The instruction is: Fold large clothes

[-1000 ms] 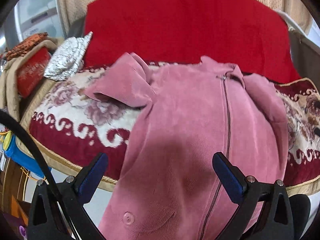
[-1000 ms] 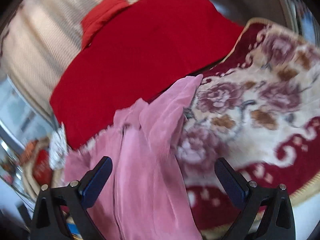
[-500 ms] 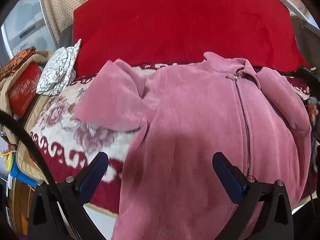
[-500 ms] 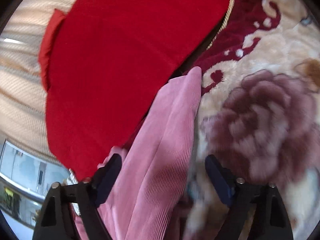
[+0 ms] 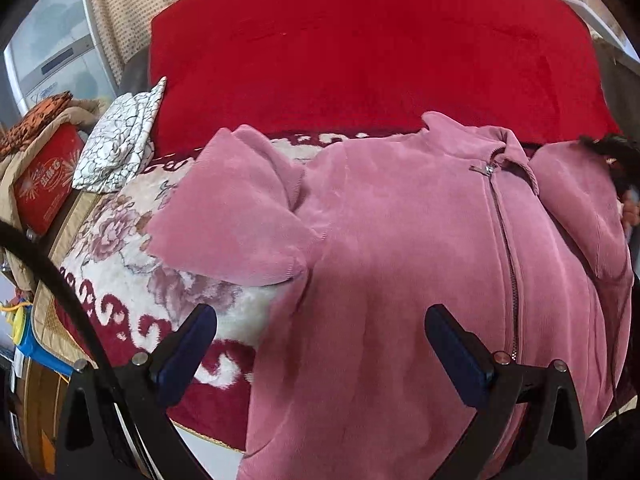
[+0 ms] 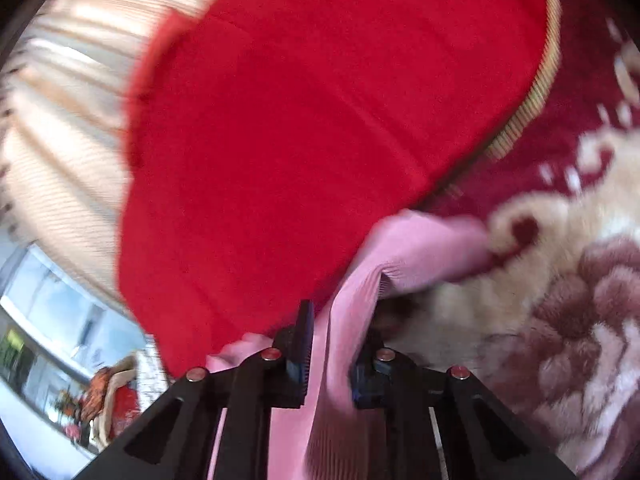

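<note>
A pink corduroy zip-up jacket [image 5: 400, 240] lies face up on a floral red-and-cream blanket [image 5: 120, 248]. Its left sleeve [image 5: 236, 216] is folded over beside the body. My left gripper [image 5: 320, 344] is open and empty, hovering over the jacket's lower front. My right gripper [image 6: 332, 344] is shut on the jacket's right sleeve [image 6: 400, 256], which rises between its fingers. The right gripper also shows at the right edge of the left wrist view [image 5: 620, 160].
A large red cushion [image 5: 360, 48] stands behind the jacket. A white crackle-patterned cloth [image 5: 120, 140] and a red box [image 5: 44, 176] lie at the left. The blanket's gold-trimmed front edge [image 5: 200, 436] drops off below.
My right gripper has gone from open beside the sleeve to shut on it. The left gripper has moved closer over the jacket and stays open.
</note>
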`<state>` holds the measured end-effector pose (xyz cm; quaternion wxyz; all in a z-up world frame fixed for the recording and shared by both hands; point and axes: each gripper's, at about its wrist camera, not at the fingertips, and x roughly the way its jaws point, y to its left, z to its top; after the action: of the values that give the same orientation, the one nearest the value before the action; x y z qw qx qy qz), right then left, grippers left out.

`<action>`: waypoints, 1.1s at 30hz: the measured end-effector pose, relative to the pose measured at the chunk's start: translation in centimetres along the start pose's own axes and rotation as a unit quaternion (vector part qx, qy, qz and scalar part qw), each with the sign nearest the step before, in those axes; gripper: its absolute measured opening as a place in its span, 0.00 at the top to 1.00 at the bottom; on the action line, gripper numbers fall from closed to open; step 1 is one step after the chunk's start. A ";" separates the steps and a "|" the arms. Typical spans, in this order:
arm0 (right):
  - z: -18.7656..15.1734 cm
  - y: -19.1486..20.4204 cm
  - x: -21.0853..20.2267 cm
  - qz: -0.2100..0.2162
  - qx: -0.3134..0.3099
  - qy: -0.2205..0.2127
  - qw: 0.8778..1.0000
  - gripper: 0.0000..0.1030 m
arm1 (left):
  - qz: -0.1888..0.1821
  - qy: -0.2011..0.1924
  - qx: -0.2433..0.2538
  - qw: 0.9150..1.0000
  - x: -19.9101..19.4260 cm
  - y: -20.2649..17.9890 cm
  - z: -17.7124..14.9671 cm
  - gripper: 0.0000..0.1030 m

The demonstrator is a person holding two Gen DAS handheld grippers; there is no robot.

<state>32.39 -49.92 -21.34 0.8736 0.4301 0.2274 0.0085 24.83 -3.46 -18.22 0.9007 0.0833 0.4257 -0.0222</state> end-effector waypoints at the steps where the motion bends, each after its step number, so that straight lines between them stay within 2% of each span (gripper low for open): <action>1: -0.1 1.1 -0.6 0.015 -0.010 -0.008 1.000 0.85 | 0.000 -0.001 -0.005 1.000 -0.1 0.4 0.0 0.00; 5: -1.3 6.7 -3.0 0.106 -0.042 -0.007 0.994 0.85 | 0.005 -0.010 -0.024 1.000 -1.0 2.2 -0.3 0.00; 8: -4.5 11.1 -2.8 0.156 -0.057 0.038 0.985 0.85 | 0.012 -0.015 -0.042 0.999 -1.5 3.9 -0.7 0.00; 11: -9.2 14.1 -0.4 0.177 -0.069 0.099 0.977 0.85 | 0.019 -0.014 -0.066 0.998 -2.0 5.9 -1.1 0.00; 13: -12.9 15.9 1.2 0.190 -0.069 0.155 0.967 0.85 | 0.022 -0.015 -0.075 0.997 -2.4 6.8 -1.4 0.00; 16: -18.3 17.4 1.8 0.196 -0.083 0.212 0.954 0.84 | 0.029 -0.020 -0.082 0.996 -3.0 7.7 -1.6 0.00; 18: -20.4 17.1 0.9 0.190 -0.060 0.243 0.949 0.82 | 0.027 -0.023 -0.084 0.996 -3.4 7.9 -1.5 0.00; 20: -21.1 16.3 0.0 0.179 -0.041 0.256 0.949 0.81 | 0.021 -0.024 -0.083 0.996 -3.6 7.6 -1.2 0.00; 23: -19.2 14.5 -2.2 0.164 -0.030 0.229 0.959 0.81 | 0.000 -0.025 -0.072 0.997 -3.5 5.8 -0.4 0.00; 24: -18.1 13.3 -3.3 0.155 -0.021 0.197 0.968 0.80 | -0.008 -0.028 -0.066 0.997 -3.5 5.2 -0.1 0.00; 25: -16.8 11.9 -4.6 0.145 -0.006 0.167 0.975 0.74 | -0.018 -0.032 -0.058 0.998 -3.4 4.2 0.4 0.00; 26: -15.6 10.6 -5.8 0.136 0.008 0.148 0.980 0.40 | -0.031 -0.036 -0.044 0.998 -3.3 2.7 1.1 0.00; 27: -14.8 9.3 -6.2 0.120 0.027 0.127 0.984 0.01 | -0.039 -0.039 -0.034 0.998 -3.1 1.7 1.6 0.00; 29: -13.1 6.3 -7.7 0.099 0.068 0.068 0.990 0.00 | -0.062 -0.046 -0.004 0.997 -2.5 -1.2 3.0 0.00; 31: -12.2 3.9 -7.7 0.108 0.108 0.061 0.986 0.07 | -0.080 -0.052 0.030 0.995 -1.6 -4.2 4.6 0.00; 33: -11.8 2.1 -7.0 0.123 0.151 0.070 0.978 0.29 | -0.098 -0.047 0.052 0.993 0.0 -7.1 6.3 0.00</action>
<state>21.72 -41.25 -23.24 0.7728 0.5802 0.2320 0.1114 28.87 -11.54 -15.21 0.9075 0.0870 0.3877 -0.1365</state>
